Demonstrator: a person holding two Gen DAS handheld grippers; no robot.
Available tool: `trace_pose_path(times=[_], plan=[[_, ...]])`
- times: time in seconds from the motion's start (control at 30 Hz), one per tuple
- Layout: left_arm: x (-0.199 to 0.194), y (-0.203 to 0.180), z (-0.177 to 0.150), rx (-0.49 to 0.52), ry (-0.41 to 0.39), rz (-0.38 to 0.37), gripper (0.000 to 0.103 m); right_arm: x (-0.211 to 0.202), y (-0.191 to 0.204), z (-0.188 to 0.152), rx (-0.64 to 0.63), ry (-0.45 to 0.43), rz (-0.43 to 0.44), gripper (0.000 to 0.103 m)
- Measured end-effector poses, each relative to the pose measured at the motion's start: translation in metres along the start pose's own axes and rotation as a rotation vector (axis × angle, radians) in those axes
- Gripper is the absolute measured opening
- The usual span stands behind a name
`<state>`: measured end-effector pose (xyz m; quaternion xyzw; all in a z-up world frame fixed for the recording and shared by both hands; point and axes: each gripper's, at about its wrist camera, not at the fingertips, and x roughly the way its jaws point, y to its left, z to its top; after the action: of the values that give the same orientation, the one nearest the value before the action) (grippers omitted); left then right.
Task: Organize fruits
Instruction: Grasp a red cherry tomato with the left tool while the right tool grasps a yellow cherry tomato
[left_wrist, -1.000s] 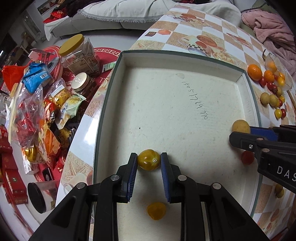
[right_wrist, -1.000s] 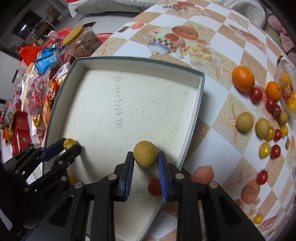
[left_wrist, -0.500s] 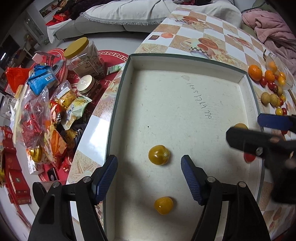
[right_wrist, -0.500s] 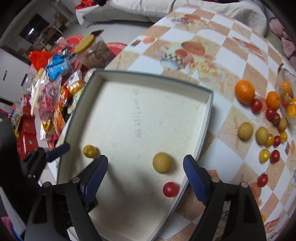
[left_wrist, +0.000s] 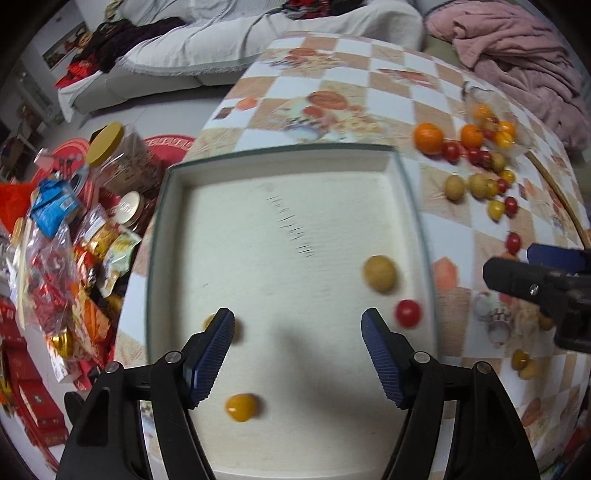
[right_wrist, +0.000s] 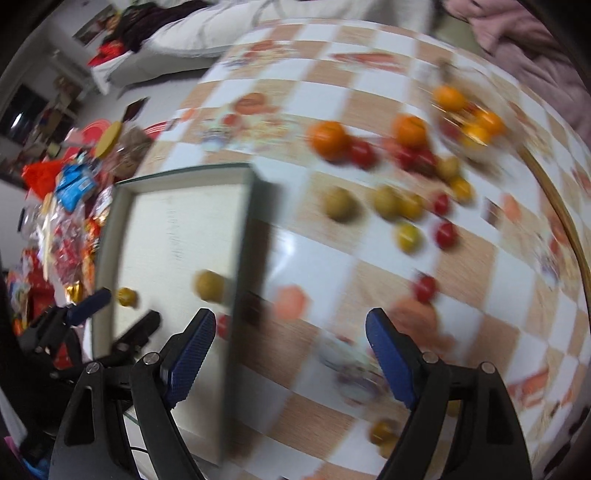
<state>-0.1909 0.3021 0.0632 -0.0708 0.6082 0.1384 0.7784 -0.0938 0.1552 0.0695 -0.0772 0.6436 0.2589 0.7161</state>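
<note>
Room: a sofa (left_wrist: 221, 48) with a pale cover stands behind the table, a pink blanket (left_wrist: 517, 48) to its right.
Surface: a round table (left_wrist: 369, 92) with a checked orange-and-white cloth.
Left of the table: a heap of snack packets (left_wrist: 66, 251) and a jar with a yellow lid (left_wrist: 107, 144).
Tray: a shallow white tray (left_wrist: 280, 162) with a green rim lies on the table.
In the tray: a tan round fruit (left_wrist: 380, 274), a red cherry tomato (left_wrist: 407, 313) just beside it, a yellow tomato (left_wrist: 242, 407) near the front, another yellow one partly hidden behind the left finger.
Loose fruit: an orange (left_wrist: 428, 138), red and yellow tomatoes and tan fruits scattered on the cloth right of the tray.
Left gripper (left_wrist: 297, 354): released, jaws wide, nothing between them, above the tray.
Right gripper (right_wrist: 288, 358): released, jaws wide and empty, above the cloth beside the tray's right wall; view blurred.
</note>
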Motion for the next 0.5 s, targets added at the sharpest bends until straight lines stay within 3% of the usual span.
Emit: trace_pose_path(times=[0.23, 0.5], plan=[[-0.008, -0.058, 0.018, 0.092, -0.019, -0.080, 0.072, -0.013, -0.082, -0.036, 0.150, 0.010, -0.093, 0.086], [0.004, -0.123, 0.033, 0.181, 0.008, -0.150, 0.072, -0.016, -0.143, -0.058, 0.273, 0.017, -0.132, 0.086]])
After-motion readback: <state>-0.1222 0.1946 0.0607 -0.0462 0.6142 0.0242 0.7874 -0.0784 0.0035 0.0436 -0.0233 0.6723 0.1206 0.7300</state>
